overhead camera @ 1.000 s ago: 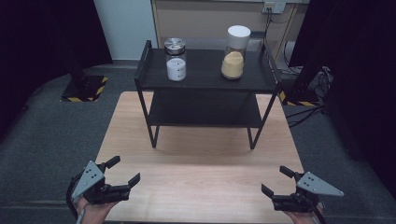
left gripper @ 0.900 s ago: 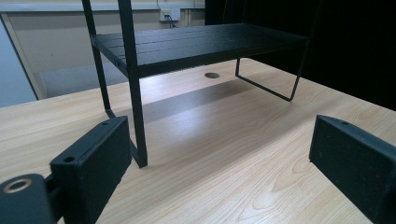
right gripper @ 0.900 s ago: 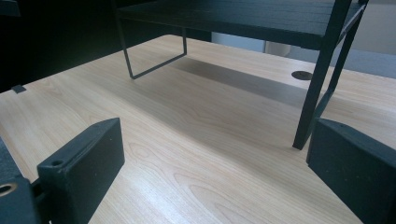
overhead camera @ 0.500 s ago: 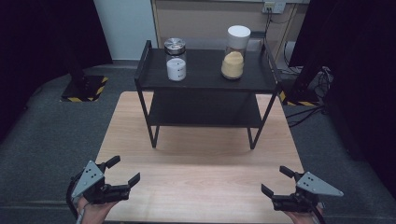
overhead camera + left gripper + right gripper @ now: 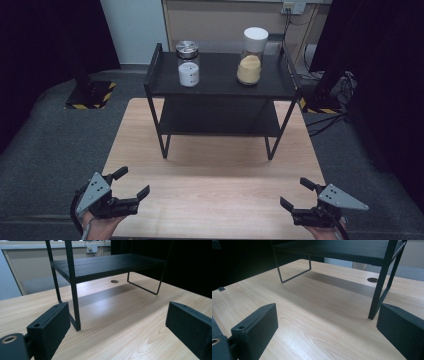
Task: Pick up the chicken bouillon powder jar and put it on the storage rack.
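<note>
Gripper pair [image 5: 131,186] [image 5: 296,196] agape near black two-tier shelf [image 5: 220,90].

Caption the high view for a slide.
Two open claws, left and right, wait at the table's near edge before a black rack holding two jars.

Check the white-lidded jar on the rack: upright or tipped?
Upright. The white-lidded jar stands on the rack's top shelf, lid uppermost, tan contents settled low.
</note>
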